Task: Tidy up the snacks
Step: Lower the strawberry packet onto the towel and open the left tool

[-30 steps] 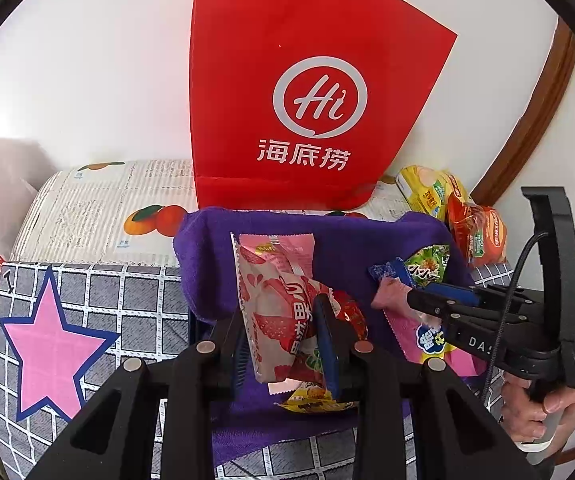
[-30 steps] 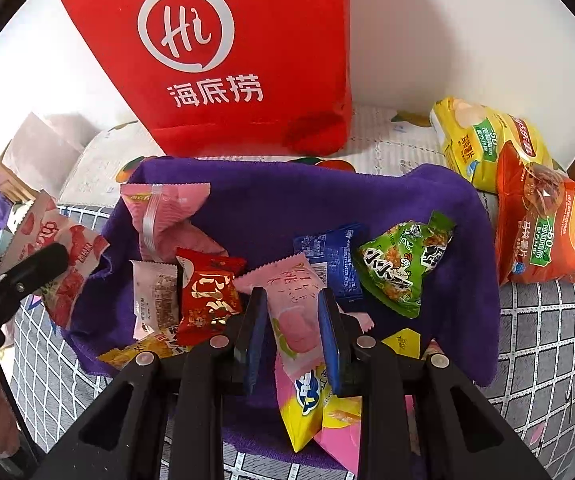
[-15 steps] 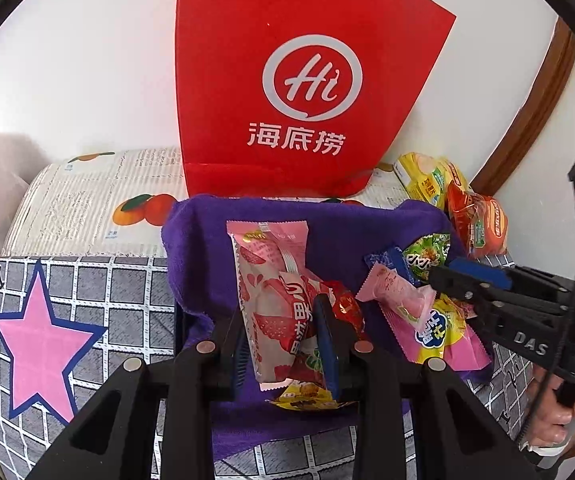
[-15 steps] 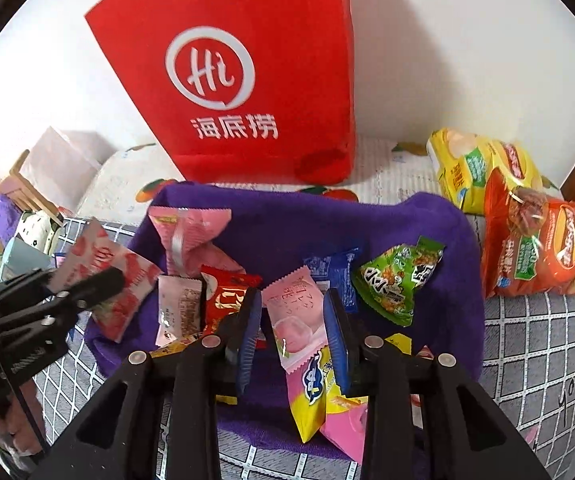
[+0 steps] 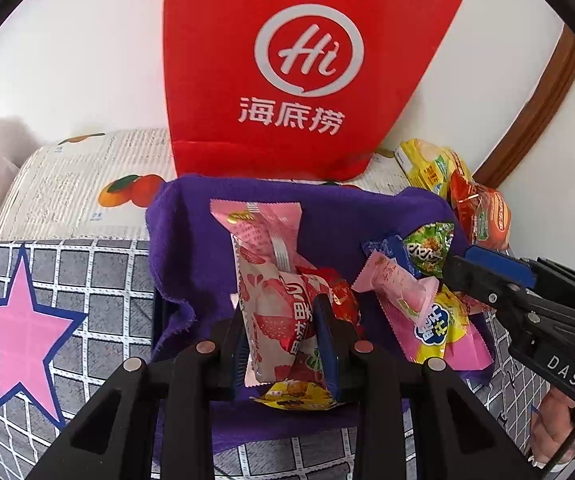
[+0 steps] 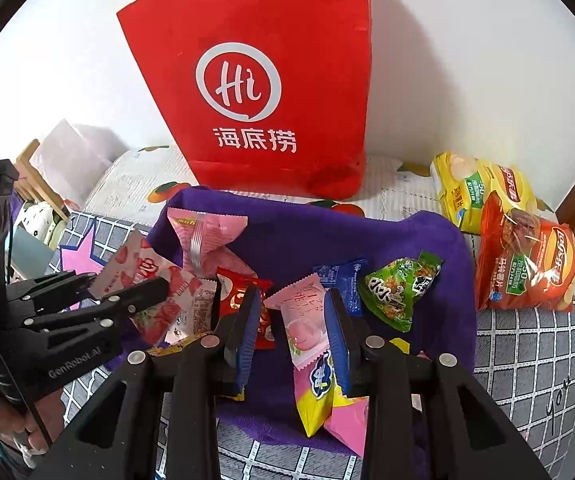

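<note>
**A:** Where's the peach packet (image 6: 307, 328) now?

**B:** Between the jaws of the right gripper (image 6: 293, 294), which stand narrow and pinch it. A second ago it lay low among the heap. It has since come up with the gripper, its top end clear of the other snacks. A yellow packet (image 6: 315, 400) sits just under the gripper, against its lower end.

**A:** And the other hand?

**B:** No change. The left gripper (image 5: 283, 336) is still clamped tight on the strawberry packet (image 5: 271, 304), held up off the pile, off to the right gripper's left.

**A:** What's around them?

**B:** A red packet (image 6: 239, 296) is just left of the right gripper's fingers. A blue packet (image 6: 339, 276) and a green packet (image 6: 399, 288) are ahead and to the right. All rest on the purple cloth (image 6: 427, 248). Beyond it stands the red bag (image 6: 267, 80), with two chip bags (image 6: 527, 264) far right.

**A:** So what does the lift mean?

**B:** I'd judge both picks are done, one packet per hand. Next comes carrying them off, perhaps to the bag. Most snacks are still unsorted.
</note>
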